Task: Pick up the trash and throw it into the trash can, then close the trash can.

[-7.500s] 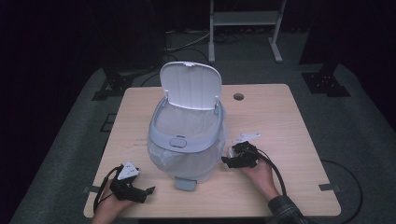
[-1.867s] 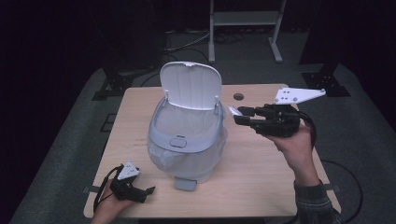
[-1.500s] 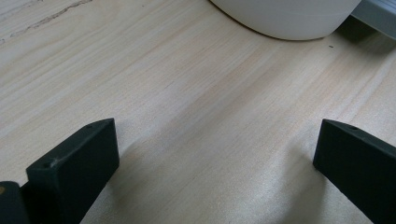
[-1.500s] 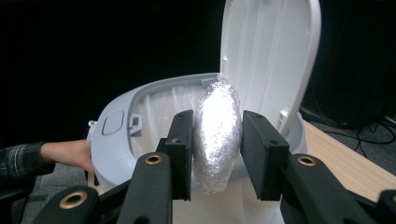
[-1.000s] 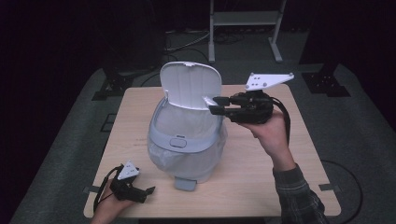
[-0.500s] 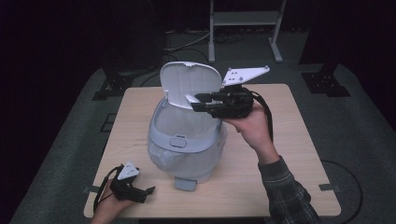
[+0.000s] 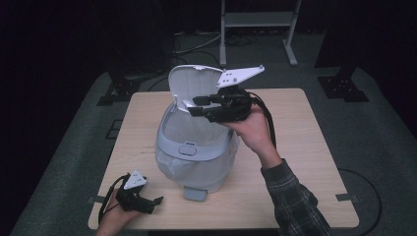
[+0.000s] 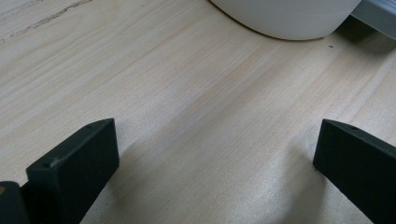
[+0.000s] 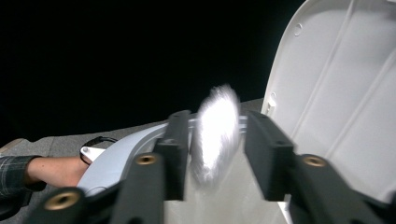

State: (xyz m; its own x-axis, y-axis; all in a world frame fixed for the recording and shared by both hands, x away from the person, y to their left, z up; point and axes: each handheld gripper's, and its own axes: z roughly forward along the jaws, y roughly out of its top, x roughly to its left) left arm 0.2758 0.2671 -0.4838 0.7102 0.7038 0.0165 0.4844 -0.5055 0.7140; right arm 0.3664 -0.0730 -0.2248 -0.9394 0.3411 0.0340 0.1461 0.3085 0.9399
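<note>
Right gripper view: right gripper jaws just opened; blurry white bit, maybe paper, between them above the bin; no writing readable.

Bin mid-table, right gripper above it

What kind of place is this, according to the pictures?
Probably a lab or recording studio: a lone wooden table on grey floor mats, dark surroundings, and a metal stand behind.

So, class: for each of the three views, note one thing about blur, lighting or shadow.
Right gripper view: the small white object between the jaws is motion-blurred against black. Left gripper view: soft jaw shadows on the sharp pale wooden table. High view: lit table, dark surroundings, open white plastic bin clear.
</note>
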